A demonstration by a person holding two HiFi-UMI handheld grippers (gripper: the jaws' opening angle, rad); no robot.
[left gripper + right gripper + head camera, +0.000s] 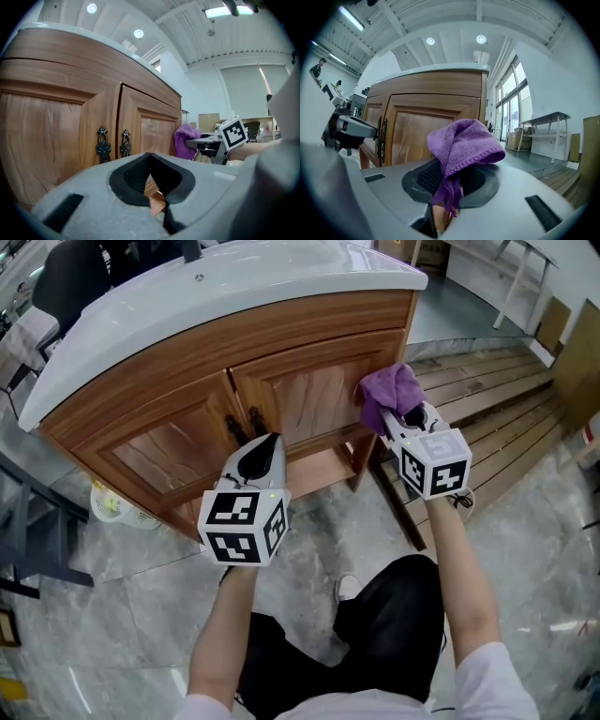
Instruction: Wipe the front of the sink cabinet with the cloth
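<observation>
Gripping the purple cloth (461, 145) between closed jaws, your right hand-held gripper (449, 187) holds it at the right end of the sink cabinet (281, 357). The cloth is level with the right door (314, 395) and close to the cabinet's right corner. It bunches over the jaw tips in a folded lump, and a short tail hangs down between the pads. No view shows whether it touches the wood. Your right forearm reaches in from the near side, and the marker cube (434, 463) sits at the near end of that hand-held gripper.

Your left hand-held gripper (150, 157) is well to the left of the cloth, its jaws closed on each other with nothing between them. It points at the middle of the cabinet front, near the pair of dark ornate handles (112, 143) where the two doors meet.

The cabinet is brown wood with two panelled doors, the left door (164, 451) beside the right one, and it carries a white sink top (234, 287). It stands on a grey marbled floor (131, 615). To the right of the cabinet, a slatted wooden platform (497, 404) lies on that floor. You stand on the near side, facing the cabinet front.
</observation>
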